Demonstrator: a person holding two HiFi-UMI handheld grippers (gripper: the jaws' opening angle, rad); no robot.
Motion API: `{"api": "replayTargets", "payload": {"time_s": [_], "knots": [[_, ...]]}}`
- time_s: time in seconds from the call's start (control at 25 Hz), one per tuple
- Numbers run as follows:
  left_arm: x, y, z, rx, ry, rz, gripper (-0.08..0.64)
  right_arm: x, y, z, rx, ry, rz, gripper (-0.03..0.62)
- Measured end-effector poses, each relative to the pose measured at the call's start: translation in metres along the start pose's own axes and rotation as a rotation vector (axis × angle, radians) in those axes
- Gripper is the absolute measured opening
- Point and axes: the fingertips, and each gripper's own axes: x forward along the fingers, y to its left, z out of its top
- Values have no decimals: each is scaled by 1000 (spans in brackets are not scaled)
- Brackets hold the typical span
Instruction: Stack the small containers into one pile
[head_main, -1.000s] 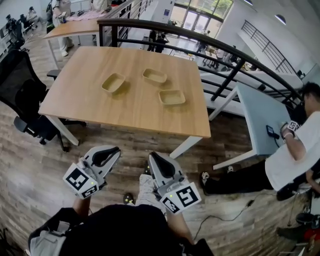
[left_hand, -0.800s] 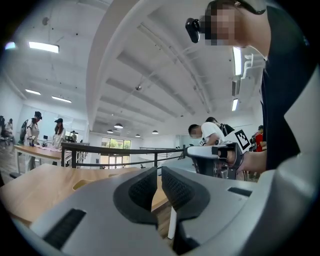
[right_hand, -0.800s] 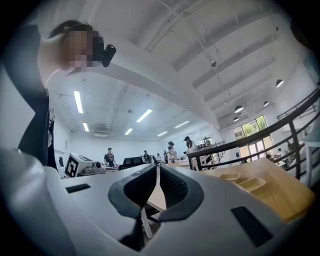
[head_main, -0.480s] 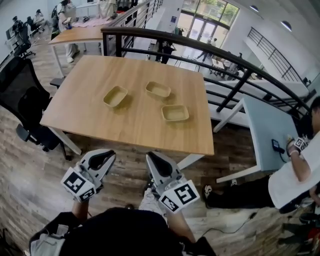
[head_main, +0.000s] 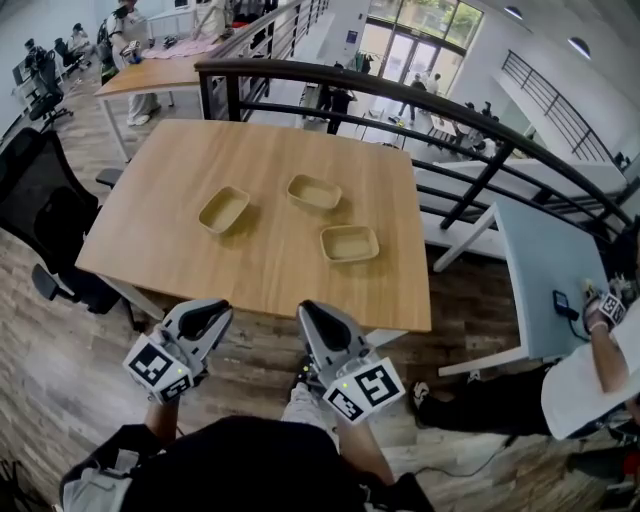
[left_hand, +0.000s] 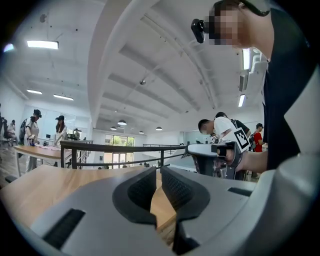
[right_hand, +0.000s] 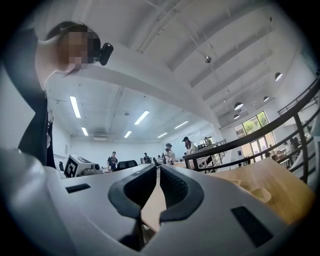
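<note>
Room: open office with a wood-plank floor (head_main: 60, 340); a dark curved railing (head_main: 400, 105) runs just behind the table's far edge
Surface: light wooden table (head_main: 150, 230) on white legs
Containers: three small tan trays near the table's middle, all upright, apart from one another, none stacked
Left container (head_main: 223, 210): nearest the table's left side
Far container (head_main: 314, 192): closest to the railing
Right container (head_main: 350, 243): nearest the person, just right of the other two
Left gripper (head_main: 205, 318): jaws closed, pads together with nothing between them; over the floor, just short of the table's near edge
Right gripper (head_main: 322, 325): jaws closed and empty; beside the left one, also short of the near edge
In the way: only bare tabletop lies between grippers and containers
Around: black office chair (head_main: 40, 215) at the table's left; pale blue table (head_main: 535, 270) to the right with a seated person (head_main: 590, 370); another wooden table (head_main: 160, 70) with people far left
</note>
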Motion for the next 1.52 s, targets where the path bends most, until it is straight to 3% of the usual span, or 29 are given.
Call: {"api": "replayTargets", "payload": {"time_s": [0.28, 0.72, 0.92, 1.32, 1.52], "knots": [[40, 12, 1, -7, 22, -3, 35, 18, -41, 1, -5, 15, 8, 31], [91, 31, 19, 22, 70, 64, 35, 37, -101, 12, 30, -17, 47, 32], [121, 39, 21, 32, 99, 65, 35, 40, -132, 18, 26, -21, 37, 31], [208, 55, 34, 30, 50, 34, 35, 43, -210, 24, 11, -9, 4, 31], [241, 62, 25, 48, 71, 36, 35, 40, -244, 17, 14, 12, -20, 32]]}}
